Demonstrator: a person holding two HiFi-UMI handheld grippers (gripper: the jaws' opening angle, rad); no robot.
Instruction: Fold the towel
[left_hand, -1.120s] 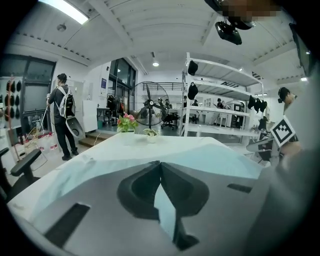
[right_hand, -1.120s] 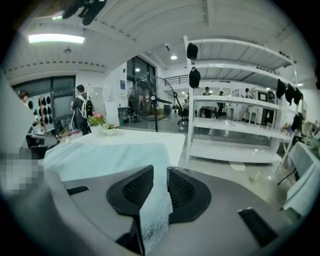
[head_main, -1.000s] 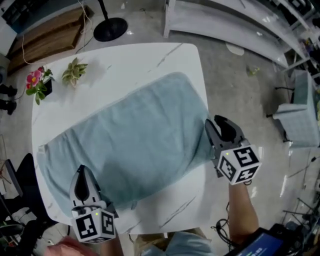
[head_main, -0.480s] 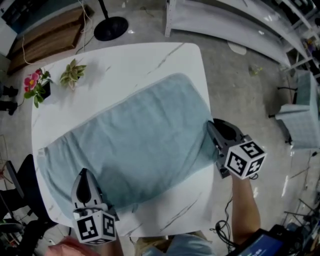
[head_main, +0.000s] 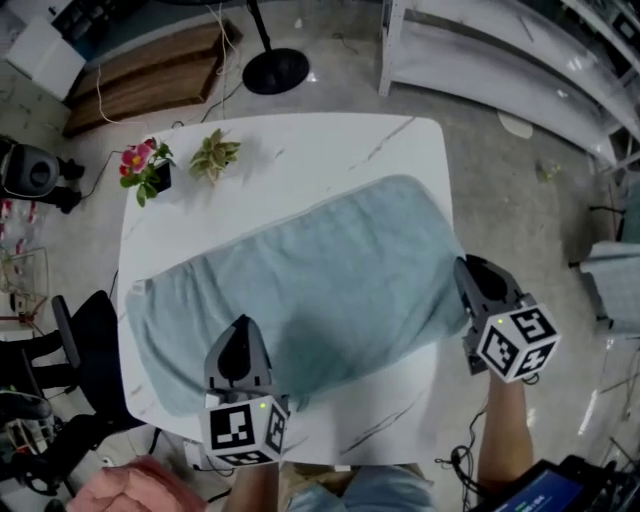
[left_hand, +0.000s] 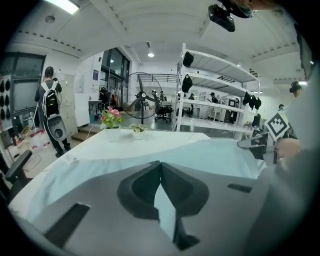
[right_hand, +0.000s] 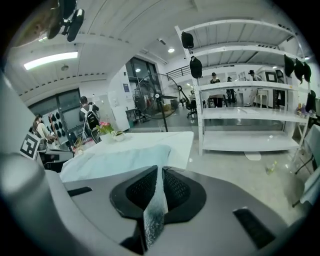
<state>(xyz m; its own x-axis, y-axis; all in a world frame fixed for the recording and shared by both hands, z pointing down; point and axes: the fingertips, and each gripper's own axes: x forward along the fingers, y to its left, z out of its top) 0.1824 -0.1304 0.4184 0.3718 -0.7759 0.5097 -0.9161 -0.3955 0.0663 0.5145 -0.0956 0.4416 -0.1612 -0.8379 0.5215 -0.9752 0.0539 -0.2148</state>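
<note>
A light blue towel (head_main: 310, 280) lies spread flat and slanted across the white table (head_main: 300, 150). My left gripper (head_main: 240, 328) is shut on the towel's near long edge toward its left end; in the left gripper view a fold of the towel (left_hand: 210, 155) is pinched in the gripper (left_hand: 160, 165). My right gripper (head_main: 468, 265) is at the towel's near right corner by the table's right edge. Its jaws have just been closing, and the right gripper view shows the gripper (right_hand: 160, 170) pressed on a strip of the towel (right_hand: 120, 157).
A pink flower pot (head_main: 150, 170) and a small green plant (head_main: 212, 155) stand at the table's far left corner. A fan stand's black base (head_main: 275, 70) and white shelving (head_main: 500, 60) are on the floor beyond. A black chair (head_main: 80, 340) stands left of the table.
The right gripper's jaws have shut on the towel's corner. The left gripper has moved right and further over the table with the towel edge. The head view has shifted.
</note>
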